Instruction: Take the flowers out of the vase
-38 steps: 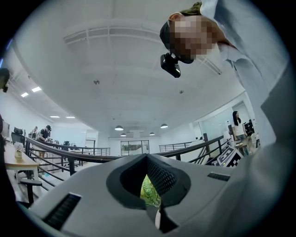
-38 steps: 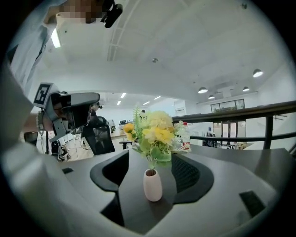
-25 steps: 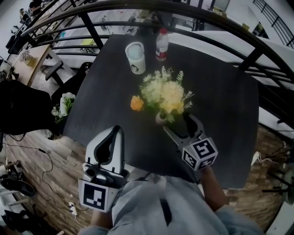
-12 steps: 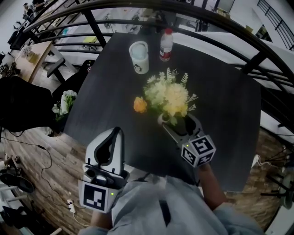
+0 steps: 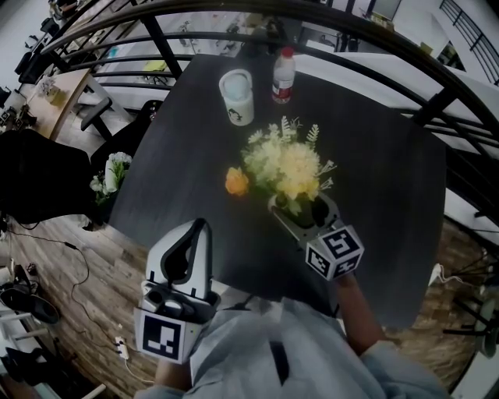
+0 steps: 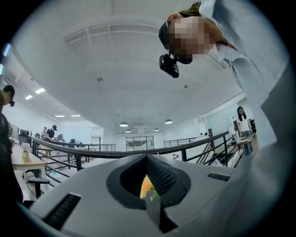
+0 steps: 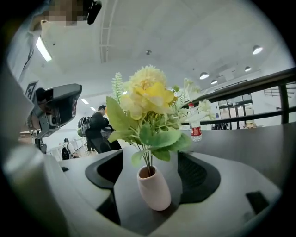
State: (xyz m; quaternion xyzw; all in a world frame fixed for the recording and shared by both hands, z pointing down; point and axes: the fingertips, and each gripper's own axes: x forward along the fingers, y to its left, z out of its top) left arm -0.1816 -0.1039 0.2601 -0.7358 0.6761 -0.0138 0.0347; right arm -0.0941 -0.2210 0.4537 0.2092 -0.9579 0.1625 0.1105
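Observation:
A small white vase [image 5: 274, 205] with a bunch of yellow and white flowers [image 5: 285, 162] stands upright on the dark table [image 5: 374, 187]. My right gripper [image 5: 301, 207] is open, with one jaw on each side of the vase. In the right gripper view the vase [image 7: 154, 188] stands between the pads, touching neither, and the flowers [image 7: 147, 99] rise above it. One orange flower [image 5: 236, 181] lies on the table left of the vase. My left gripper [image 5: 200, 226] hangs shut over the table's near left edge, apart from everything. A sliver of orange shows between its jaws [image 6: 147, 159].
A white cup [image 5: 236, 96] and a plastic bottle [image 5: 284, 75] stand at the table's far side. A black railing [image 5: 327, 19] curves behind the table. A white flower bunch [image 5: 109, 175] sits off the table to the left, above the wooden floor.
My right gripper has edged forward, so its jaws now reach further round the vase. The left gripper has stayed where it was.

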